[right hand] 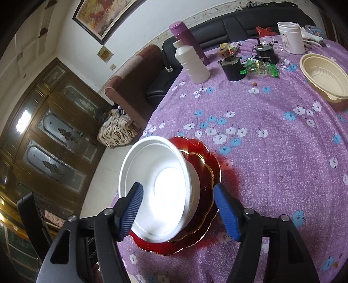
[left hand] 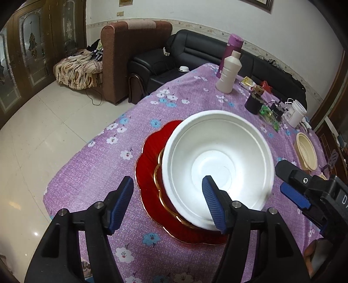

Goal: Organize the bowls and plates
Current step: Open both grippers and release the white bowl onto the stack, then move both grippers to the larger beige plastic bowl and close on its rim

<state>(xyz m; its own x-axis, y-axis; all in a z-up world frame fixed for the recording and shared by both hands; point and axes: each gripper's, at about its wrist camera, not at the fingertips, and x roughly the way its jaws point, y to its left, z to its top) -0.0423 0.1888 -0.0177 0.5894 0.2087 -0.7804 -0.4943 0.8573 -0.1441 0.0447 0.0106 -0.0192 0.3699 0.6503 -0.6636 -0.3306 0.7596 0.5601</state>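
Fingers of both our grippers are standing wide, gripping nothing, flanking the white bowl sitting on red plates.

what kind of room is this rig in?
Most likely a home living or dining room: a black sofa and brown armchair behind a table with a floral purple tablecloth, plus a framed picture on the wall.

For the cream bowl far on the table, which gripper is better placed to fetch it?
Probably the right gripper. The cream bowl lies on its side of the table, while the left gripper has the white bowl in between. Both stand open.
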